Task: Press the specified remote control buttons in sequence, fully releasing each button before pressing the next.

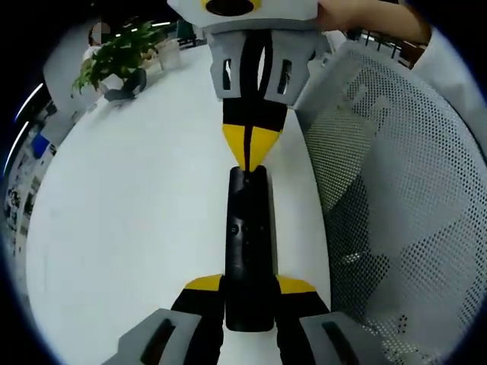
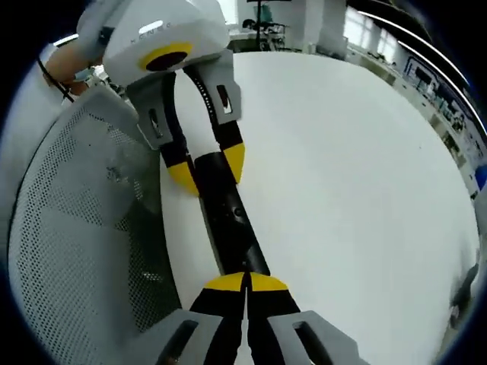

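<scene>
The left claw (image 1: 249,293) has its yellow-tipped jaws spread to either side of the black remote control (image 1: 248,251), gripping its near end. The right claw (image 2: 245,285) has its jaws pressed together, tips touching the remote's other end. A hand (image 1: 373,19) holds the right claw from behind.

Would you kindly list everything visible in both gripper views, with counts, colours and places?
Remote control: one, black, lying on the table, its near end between the left gripper's jaws.
Table: one, white, under the remote.
Mesh chair: one, white-grey, beside the table edge.
Potted plant: one, green, at the table's far end.
Left gripper: one, black with yellow tips, clamping the remote.
Right gripper: one, same colours, jaws together, tips at the remote's other end.
Hand: one, behind the right gripper.
</scene>
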Available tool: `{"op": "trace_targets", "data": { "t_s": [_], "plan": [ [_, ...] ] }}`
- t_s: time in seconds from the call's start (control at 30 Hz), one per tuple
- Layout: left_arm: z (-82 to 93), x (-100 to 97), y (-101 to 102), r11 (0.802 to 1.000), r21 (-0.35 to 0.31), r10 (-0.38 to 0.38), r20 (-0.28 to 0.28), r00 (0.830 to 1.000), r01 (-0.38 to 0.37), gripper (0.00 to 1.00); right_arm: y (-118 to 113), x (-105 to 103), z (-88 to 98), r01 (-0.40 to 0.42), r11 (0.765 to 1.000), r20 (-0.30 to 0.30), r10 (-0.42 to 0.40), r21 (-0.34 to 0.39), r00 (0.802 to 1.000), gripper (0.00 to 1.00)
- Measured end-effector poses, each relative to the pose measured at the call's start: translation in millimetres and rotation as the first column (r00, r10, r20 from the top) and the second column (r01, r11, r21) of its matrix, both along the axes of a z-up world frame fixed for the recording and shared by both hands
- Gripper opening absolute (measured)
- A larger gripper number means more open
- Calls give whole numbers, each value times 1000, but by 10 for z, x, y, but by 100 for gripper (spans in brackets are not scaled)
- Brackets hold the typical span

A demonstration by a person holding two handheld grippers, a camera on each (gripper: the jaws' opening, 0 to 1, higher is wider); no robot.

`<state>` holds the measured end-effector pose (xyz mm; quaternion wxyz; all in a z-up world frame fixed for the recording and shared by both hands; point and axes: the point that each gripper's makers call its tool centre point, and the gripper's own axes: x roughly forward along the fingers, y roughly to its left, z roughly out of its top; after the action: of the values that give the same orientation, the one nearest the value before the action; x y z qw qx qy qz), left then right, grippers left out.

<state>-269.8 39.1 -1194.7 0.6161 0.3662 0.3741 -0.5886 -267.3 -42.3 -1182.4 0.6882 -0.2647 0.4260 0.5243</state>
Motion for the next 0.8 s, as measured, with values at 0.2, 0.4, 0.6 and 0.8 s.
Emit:
{"op": "trace_targets", "data": {
  "t_s": [0.2, 0.4, 0.6, 0.8],
  "plan": [
    [-1, 0, -2, 1000, 9, 6, -1, 1000, -6, 23, 10, -22, 12, -53, 998, 83, 55, -34, 995, 0],
    [0, -3, -3, 1000, 15, -3, 1, 1000, 3, 23, 116, 1, 34, -84, 996, 92, 85, -14, 992, 0],
    [-2, -5, -7, 1000, 27, -13, 0, 1000, 13, 23, 91, -9, -3, -159, 985, 131, 166, -66, 977, 0],
    [-3, -8, -7, 999, 29, -15, -7, 1000, 15, 23, 99, -8, -14, -303, 942, 207, 328, -146, 922, 0]
  ]
}}
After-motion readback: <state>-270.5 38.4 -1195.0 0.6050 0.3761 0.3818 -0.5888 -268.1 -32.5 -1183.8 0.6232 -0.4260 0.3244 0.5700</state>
